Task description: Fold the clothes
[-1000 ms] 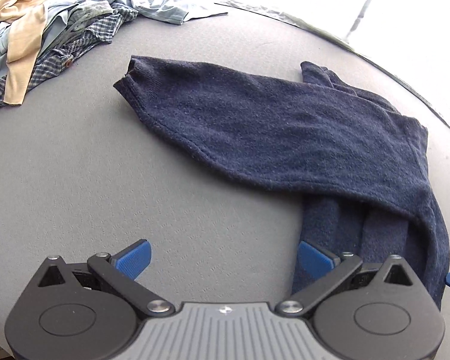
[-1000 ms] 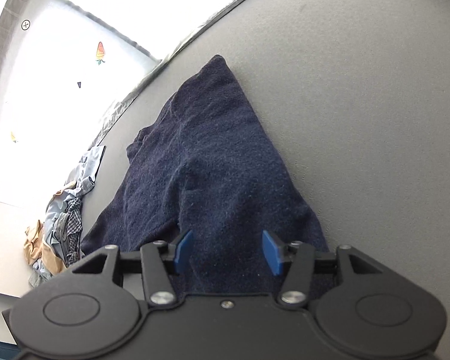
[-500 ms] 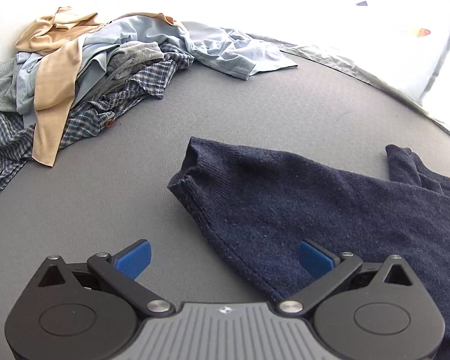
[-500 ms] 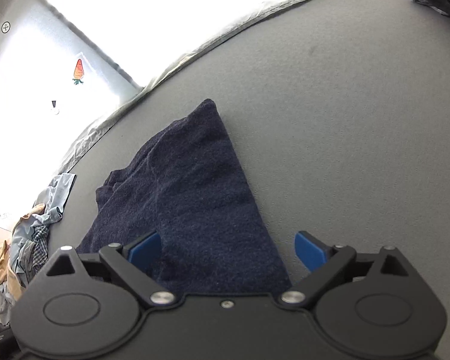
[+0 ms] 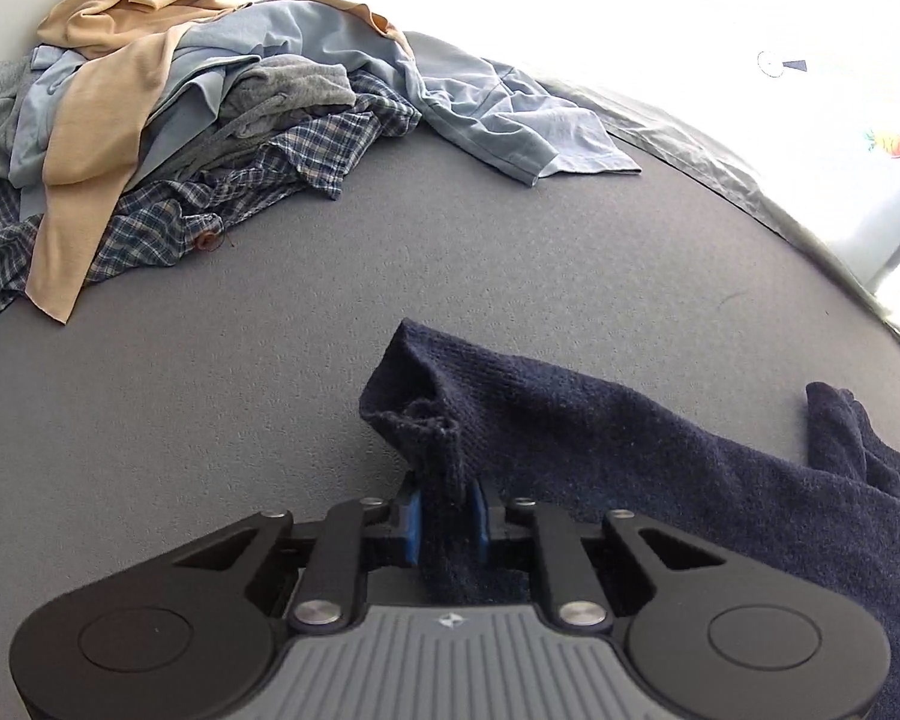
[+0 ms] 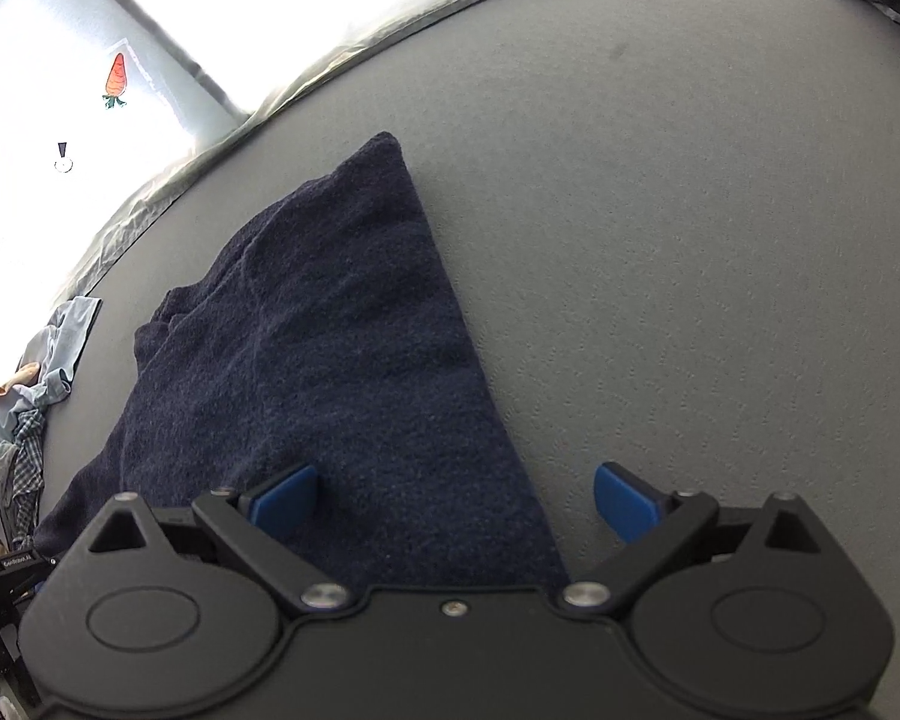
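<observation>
Left gripper [image 5: 447, 516] closing on the cuff of a dark navy knitted sweater [image 5: 630, 456] on a grey felt-covered table [image 5: 210, 420]; right gripper [image 6: 456, 498] spread wide above the garment's body.

Nearest the left camera, the blue pads [image 5: 413, 519] pinch a bunched fold of the sleeve end, its ribbed cuff puckered and lifted just beyond them while the sleeve runs off to the right, flat on the table. In the right view the blue fingertips [image 6: 285, 495] stand far apart, holding nothing; the left one hangs over the coarse, slightly fuzzy knit, the right over bare felt. The body tapers away to a folded corner pointing at the table's far edge. Farther back on the left lies a loose heap of unfolded clothes [image 5: 180, 120]: tan, pale blue, grey and blue checked pieces.
</observation>
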